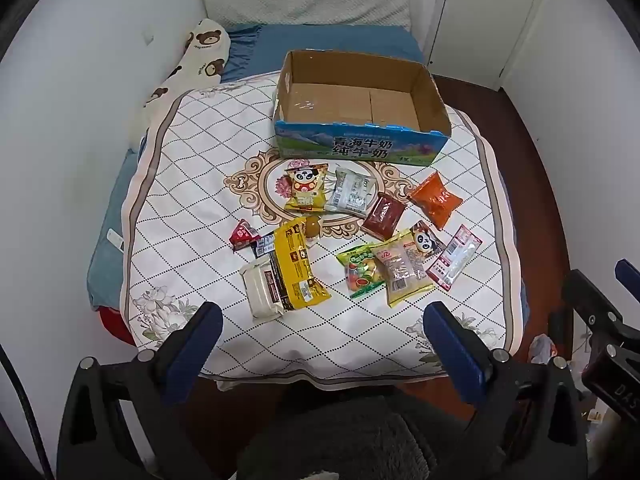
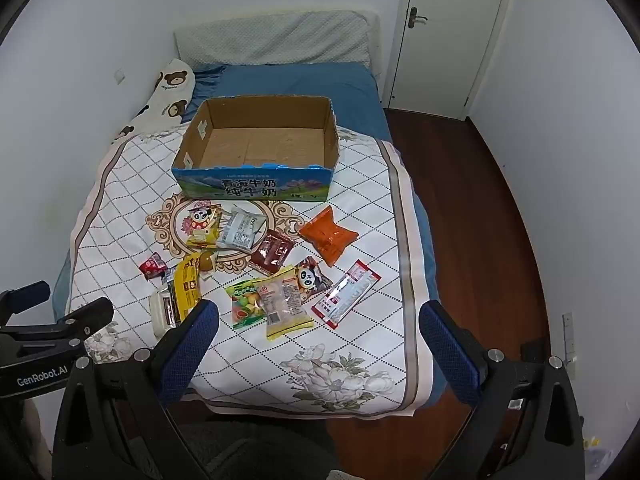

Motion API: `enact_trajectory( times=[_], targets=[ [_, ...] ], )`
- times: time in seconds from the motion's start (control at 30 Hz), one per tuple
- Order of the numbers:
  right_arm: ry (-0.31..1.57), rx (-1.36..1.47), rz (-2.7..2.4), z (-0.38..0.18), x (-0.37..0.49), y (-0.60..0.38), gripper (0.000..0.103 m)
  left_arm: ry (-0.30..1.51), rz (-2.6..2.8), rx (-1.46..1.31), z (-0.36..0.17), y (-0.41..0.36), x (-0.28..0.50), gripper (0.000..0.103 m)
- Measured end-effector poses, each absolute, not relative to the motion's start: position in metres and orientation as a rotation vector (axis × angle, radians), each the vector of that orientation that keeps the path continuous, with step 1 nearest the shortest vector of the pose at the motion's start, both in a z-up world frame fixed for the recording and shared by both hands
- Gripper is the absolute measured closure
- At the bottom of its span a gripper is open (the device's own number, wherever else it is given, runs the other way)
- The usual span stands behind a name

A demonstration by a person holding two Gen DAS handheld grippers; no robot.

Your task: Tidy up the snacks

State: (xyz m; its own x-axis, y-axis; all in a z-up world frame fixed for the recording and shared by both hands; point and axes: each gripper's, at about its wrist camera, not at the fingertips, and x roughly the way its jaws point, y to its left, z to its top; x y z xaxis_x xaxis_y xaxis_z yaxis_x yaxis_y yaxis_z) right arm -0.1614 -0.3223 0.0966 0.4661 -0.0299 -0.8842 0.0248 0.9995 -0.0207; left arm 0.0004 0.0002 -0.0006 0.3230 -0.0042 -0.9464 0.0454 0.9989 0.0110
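Note:
An empty cardboard box [image 1: 436, 100] [image 2: 335, 136] with a blue printed front stands on the quilt, behind the snacks. Several snack packets lie scattered in front of it: a yellow panda bag [image 1: 305, 186] [image 2: 202, 224], an orange bag [image 1: 436, 198] [image 2: 328, 236], a yellow flat pack [image 1: 298, 268] [image 2: 187, 284], a fruit candy bag [image 1: 360, 274] [image 2: 246, 306]. My left gripper [image 1: 320, 336] is open and empty, held back above the bed's near edge. My right gripper [image 2: 318, 336] is open and empty too, near the same edge.
The quilt [image 1: 192, 184] [image 2: 360, 344] covers the near part of a blue bed against the left wall. A bear-print pillow [image 1: 200, 56] [image 2: 170, 84] lies at the far left. Wooden floor [image 2: 472, 216] and a white door [image 2: 448, 20] are to the right.

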Motion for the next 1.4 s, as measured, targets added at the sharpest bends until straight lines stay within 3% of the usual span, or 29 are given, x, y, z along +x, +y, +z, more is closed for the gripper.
enact_trajectory(
  times=[1.4],
  targets=[
    [1.091,0.012,-0.025,0.095,-0.157,-0.314,0.001,1.208,-0.024,0.033,0.011,0.005,0.002,0.0]
  ],
)
